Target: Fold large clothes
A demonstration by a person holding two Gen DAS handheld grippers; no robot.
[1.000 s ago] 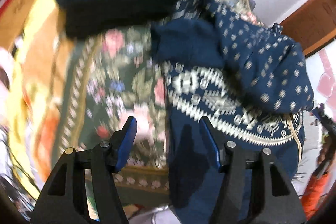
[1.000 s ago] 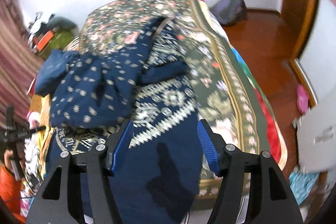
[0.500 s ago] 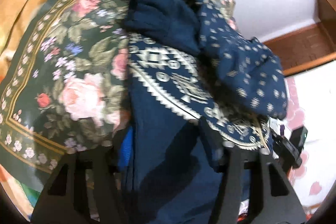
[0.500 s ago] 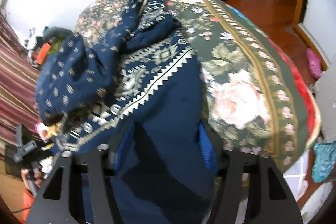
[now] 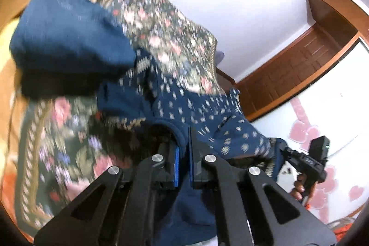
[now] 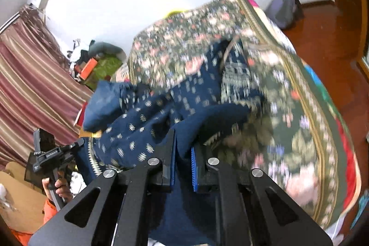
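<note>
A large navy garment (image 5: 196, 112) with a pale woven pattern lies crumpled on a bed with a dark floral cover (image 5: 166, 38). My left gripper (image 5: 183, 149) is shut on the garment's plain navy edge and holds it raised off the bed. In the right wrist view my right gripper (image 6: 183, 149) is shut on another part of the same garment's (image 6: 161, 117) navy edge. The cloth hangs down between and below both sets of fingers. The other gripper shows at each view's edge.
A folded blue and black pile (image 5: 66, 43) sits on the bed at the far left. A wooden door (image 5: 299, 66) and wood floor (image 6: 334, 38) lie beyond the bed. A striped curtain (image 6: 27, 84) and clutter stand on the left.
Both grippers went from open above the garment's lower edge to shut on it. They have since lifted the cloth, and the views now tilt up towards the walls.
</note>
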